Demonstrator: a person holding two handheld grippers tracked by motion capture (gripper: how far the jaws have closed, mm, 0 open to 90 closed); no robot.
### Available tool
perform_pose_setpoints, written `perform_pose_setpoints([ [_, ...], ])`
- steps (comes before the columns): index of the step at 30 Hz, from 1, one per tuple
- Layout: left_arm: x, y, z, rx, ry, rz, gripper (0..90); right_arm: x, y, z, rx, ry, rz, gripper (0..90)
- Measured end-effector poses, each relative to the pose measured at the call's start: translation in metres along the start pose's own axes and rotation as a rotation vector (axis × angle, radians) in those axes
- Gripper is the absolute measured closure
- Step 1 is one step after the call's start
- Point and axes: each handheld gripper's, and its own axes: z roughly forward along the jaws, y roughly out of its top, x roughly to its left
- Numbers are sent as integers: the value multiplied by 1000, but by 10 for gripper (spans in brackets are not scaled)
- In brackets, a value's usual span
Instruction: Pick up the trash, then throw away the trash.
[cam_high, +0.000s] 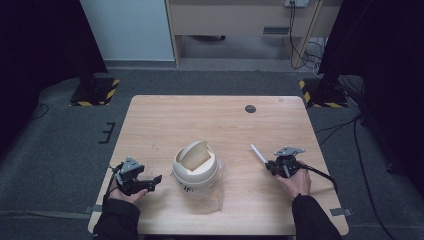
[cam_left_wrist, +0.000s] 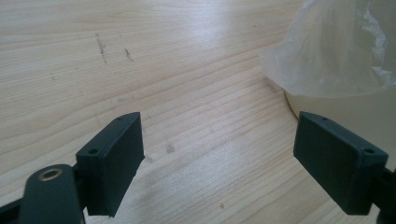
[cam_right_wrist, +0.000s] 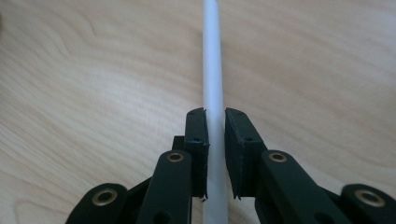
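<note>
Clamped between the 2 black jaws of the right gripper (cam_right_wrist: 215, 122) is a thin white tube (cam_right_wrist: 211, 56), which runs straight out ahead of them over the wooden table (cam_right_wrist: 84, 93). From above, that tube (cam_high: 258, 153) slants toward the far left. Left gripper (cam_left_wrist: 219, 144) rests with jaws wide apart, holding nothing, just beside a cream bin (cam_high: 196, 167) with a tilted swing lid, standing on a clear plastic bag (cam_high: 212, 197).
</note>
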Motion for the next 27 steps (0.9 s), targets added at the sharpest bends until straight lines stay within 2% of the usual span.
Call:
perform_pose_setpoints([
  [3,-2,1,0,-7,-20,2,166,-7,5,-12,-105,13,34,799],
  [8,-4,2,0,-10,-17,11,166,-19,12,-31,-257,16,85,800],
  [12,-2,3,-4,-36,-3,5,164,-22,19,-45,-363,10,76,800],
  [21,-8,11,-15,-107,22,9,158,-15,36,-62,-515,40,63,800],
  [27,-14,25,-27,-194,43,20,161,-10,48,-74,-603,71,35,799],
])
